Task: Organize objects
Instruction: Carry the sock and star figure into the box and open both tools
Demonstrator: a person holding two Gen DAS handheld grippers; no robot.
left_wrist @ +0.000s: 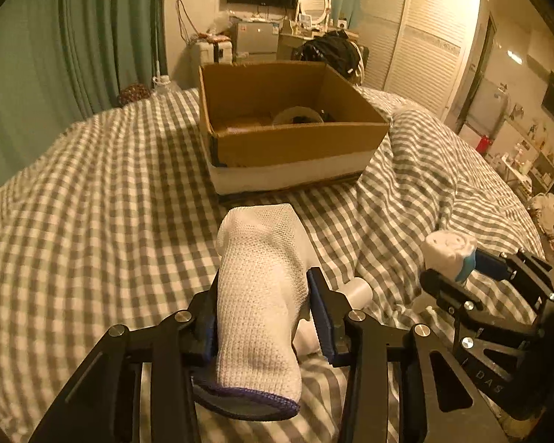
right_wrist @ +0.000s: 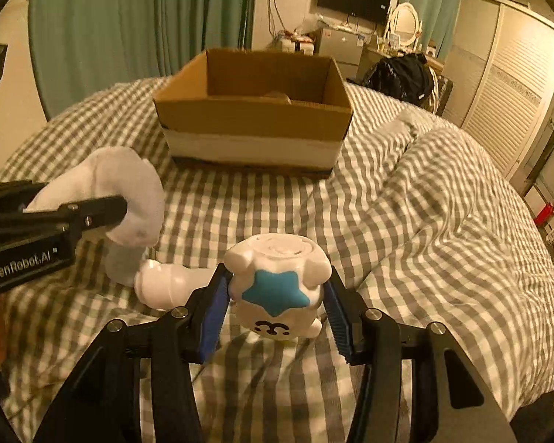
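My left gripper [left_wrist: 264,288] is shut on a white knit sock [left_wrist: 258,295] with a dark blue cuff and holds it above the checked bedspread; it also shows in the right wrist view [right_wrist: 129,192]. My right gripper [right_wrist: 277,288] is shut on a white toy figure with a blue star [right_wrist: 277,291], upside down; it shows at the right of the left wrist view [left_wrist: 448,254]. An open cardboard box [left_wrist: 291,140] stands on the bed ahead, with a white round item [left_wrist: 297,116] inside. A white plastic bottle [right_wrist: 166,284] lies on the bed between the grippers.
The bed has a grey and white checked cover [left_wrist: 92,184] with a raised fold at the right [right_wrist: 443,192]. Green curtains [left_wrist: 55,55] hang at the left. A black bag [right_wrist: 402,74], a wardrobe [right_wrist: 509,92] and a cluttered desk stand beyond the bed.
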